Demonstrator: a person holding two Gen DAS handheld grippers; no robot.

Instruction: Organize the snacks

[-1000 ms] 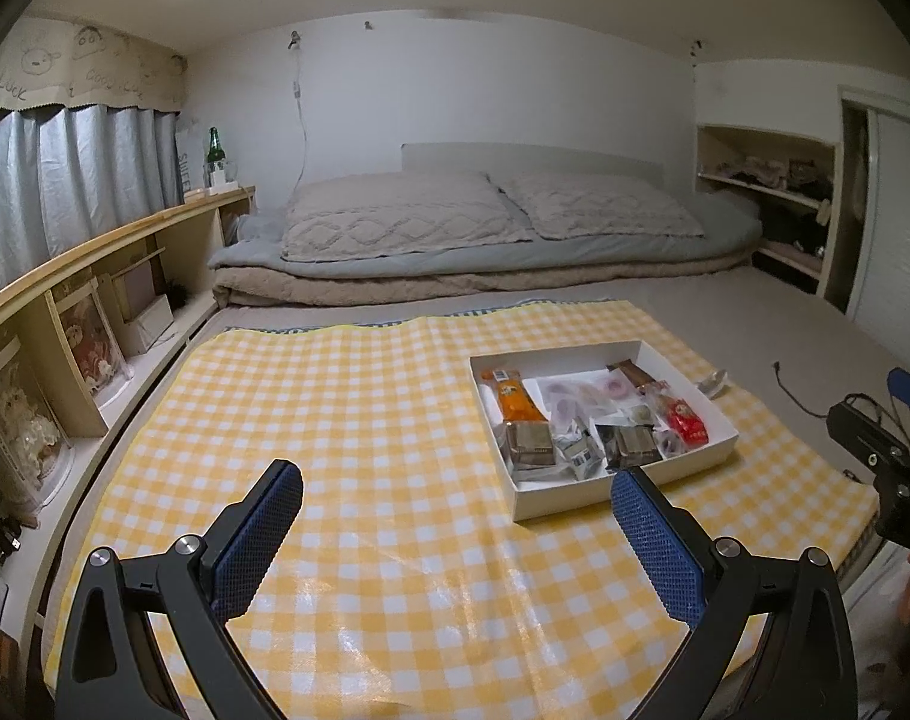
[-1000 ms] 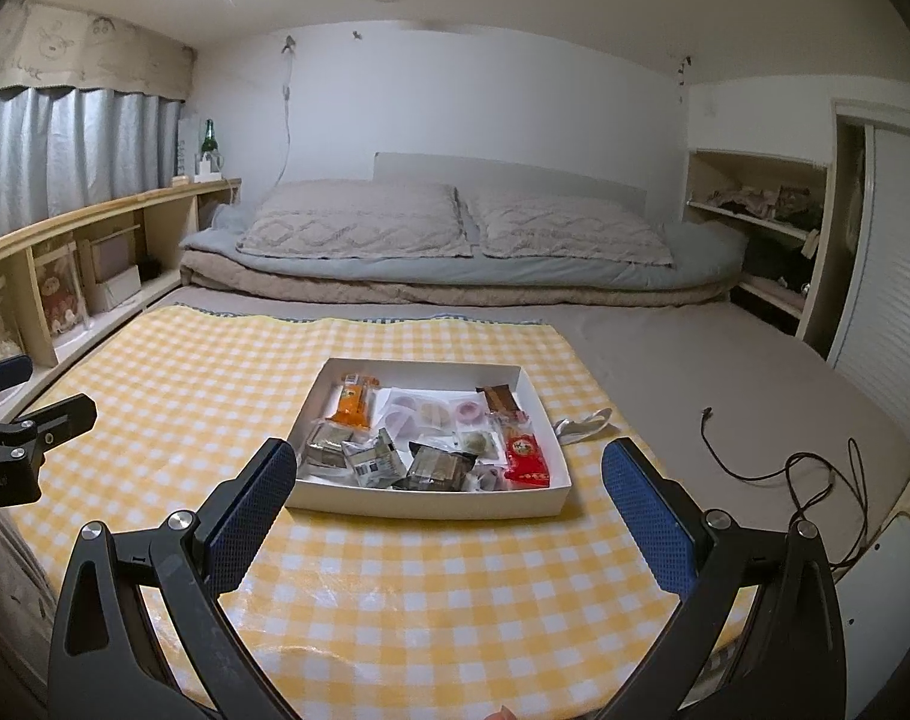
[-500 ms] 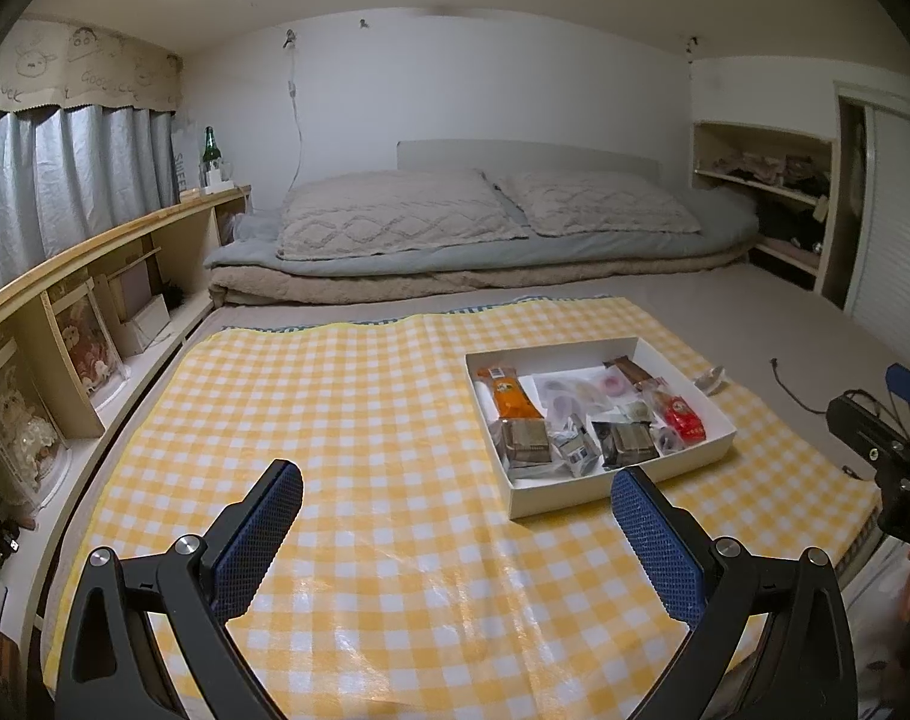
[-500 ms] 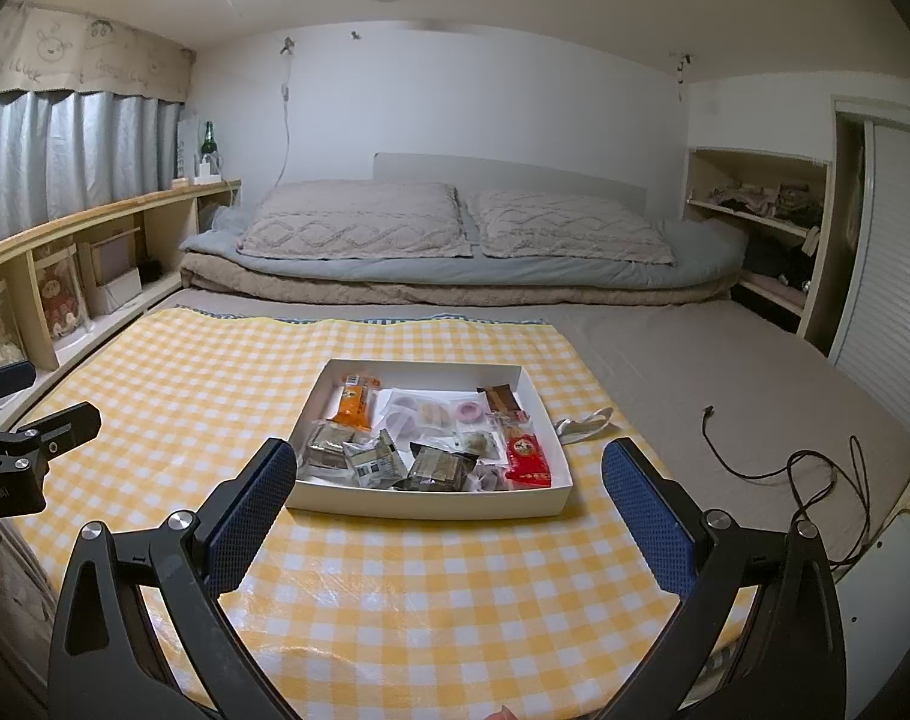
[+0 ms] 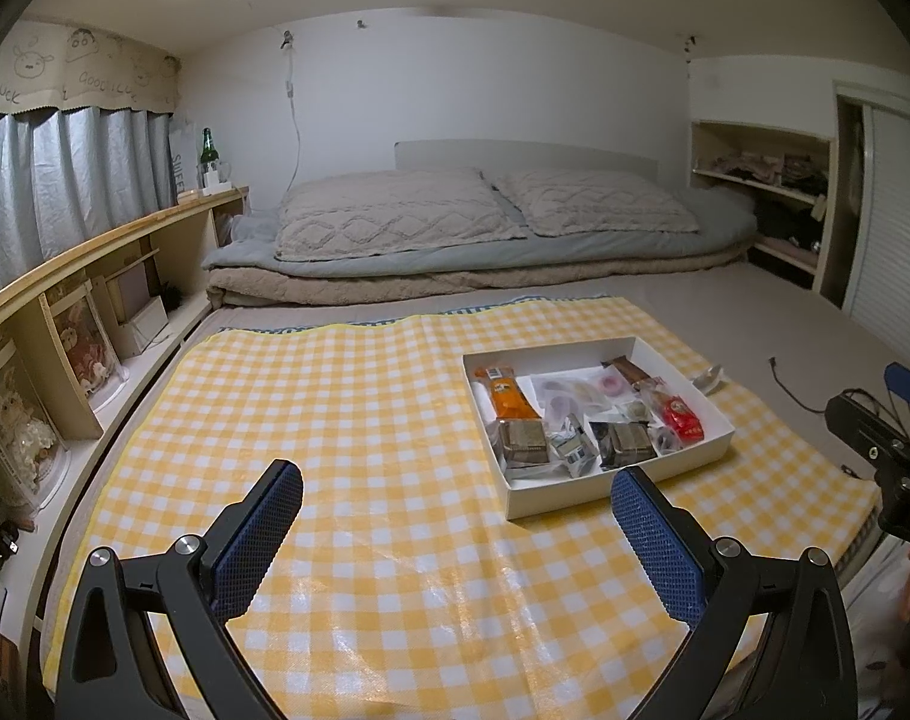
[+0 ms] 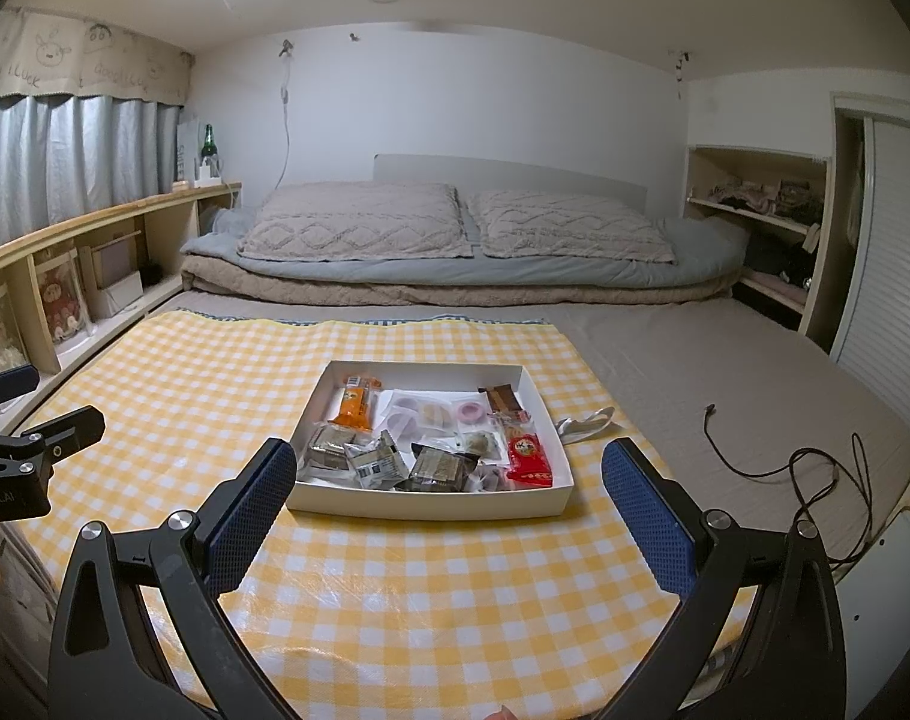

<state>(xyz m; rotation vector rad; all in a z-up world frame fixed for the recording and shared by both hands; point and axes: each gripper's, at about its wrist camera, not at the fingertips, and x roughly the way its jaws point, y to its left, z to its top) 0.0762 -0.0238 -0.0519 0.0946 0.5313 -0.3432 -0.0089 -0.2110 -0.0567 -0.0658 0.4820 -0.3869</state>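
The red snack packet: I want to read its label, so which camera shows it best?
The right wrist view: the red snack packet faces the camera, unobstructed, in the white box. The left wrist view shows it smaller, angled, at the box's far right.

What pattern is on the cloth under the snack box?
Yellow-and-white checks on the cloth beneath the white box; clearest in the right wrist view.

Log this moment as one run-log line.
left gripper: open, empty | right gripper: open, empty | snacks: in white box on checked cloth
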